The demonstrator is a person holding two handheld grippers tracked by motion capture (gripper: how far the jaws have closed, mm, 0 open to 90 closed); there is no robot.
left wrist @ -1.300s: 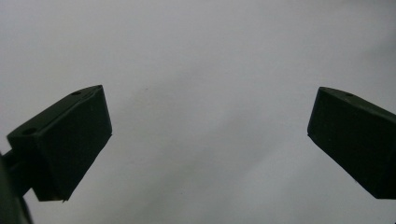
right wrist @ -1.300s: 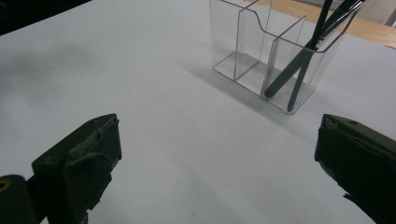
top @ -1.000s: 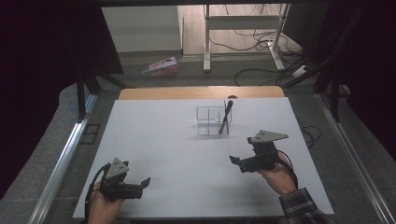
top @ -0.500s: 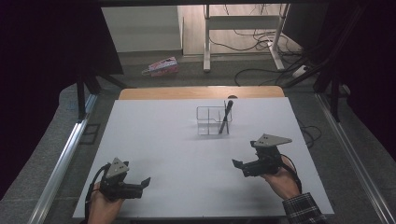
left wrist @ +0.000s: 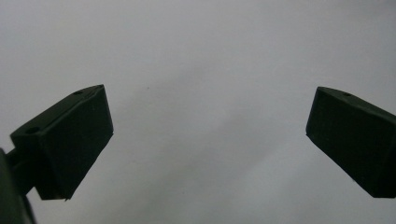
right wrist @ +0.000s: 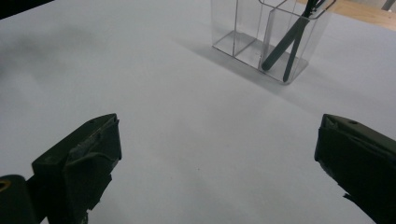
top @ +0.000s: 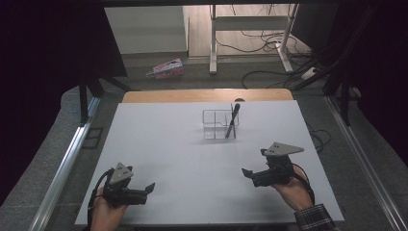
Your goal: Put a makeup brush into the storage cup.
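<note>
On white table: clear plastic divided organiser, black pens leaning inside for support. Left gripper, right gripper near front edge, jaws spread, empty.

The upper ends of the two dark pens and the clear organizer's top are cut off by the upper edge of the right gripper view. The print on the small box on the floor is too small to be read. The right forearm's plaid sleeve is cropped at the bottom edge of the high view.
</note>
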